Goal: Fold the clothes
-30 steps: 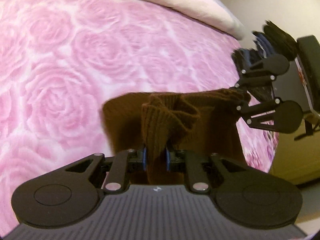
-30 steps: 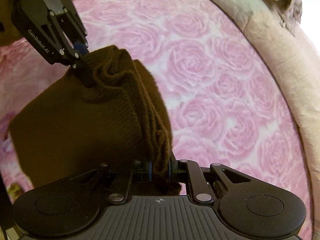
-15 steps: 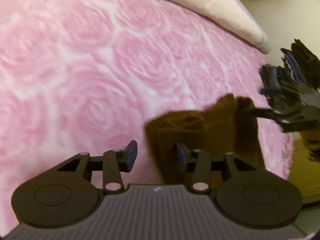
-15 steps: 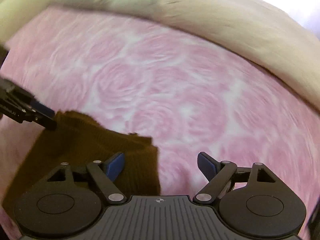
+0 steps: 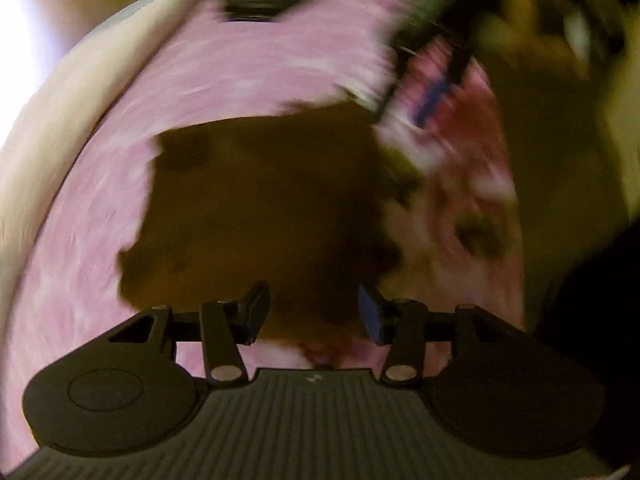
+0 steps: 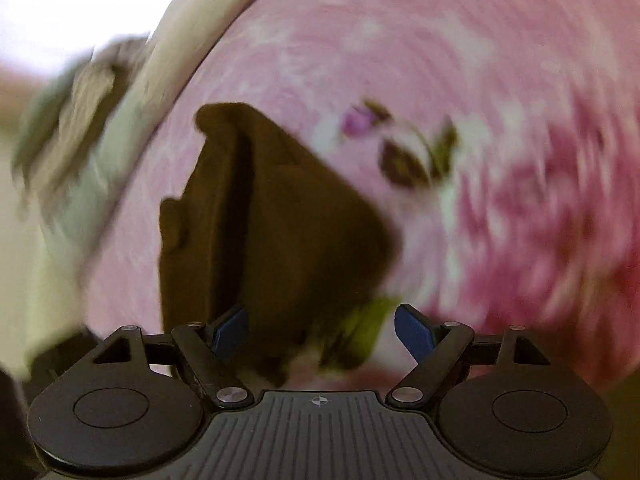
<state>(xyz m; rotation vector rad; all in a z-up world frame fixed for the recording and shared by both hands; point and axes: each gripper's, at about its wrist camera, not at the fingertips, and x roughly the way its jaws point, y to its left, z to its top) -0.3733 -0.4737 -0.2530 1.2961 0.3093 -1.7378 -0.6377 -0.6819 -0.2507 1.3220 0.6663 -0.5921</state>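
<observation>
The brown knitted garment (image 5: 260, 204) is lying folded on the pink rose bedspread (image 5: 256, 64) – the left gripper (image 5: 312, 312), jaws just opening and empty, hovering over its near edge, apparently apart – the right gripper (image 6: 320, 328) gaping wide, holding nothing.

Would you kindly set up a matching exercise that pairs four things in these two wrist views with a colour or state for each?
Things:
1. brown knitted garment
2. bedspread
3. left claw
4. pad of the right claw

Descriptions:
A. pink with a rose pattern
B. lying folded on the bed, gripped by nothing
C. blue
D. open, jaws just been opening, nothing pressed between them

Pairs: 1-B, 2-A, 3-D, 4-C
</observation>
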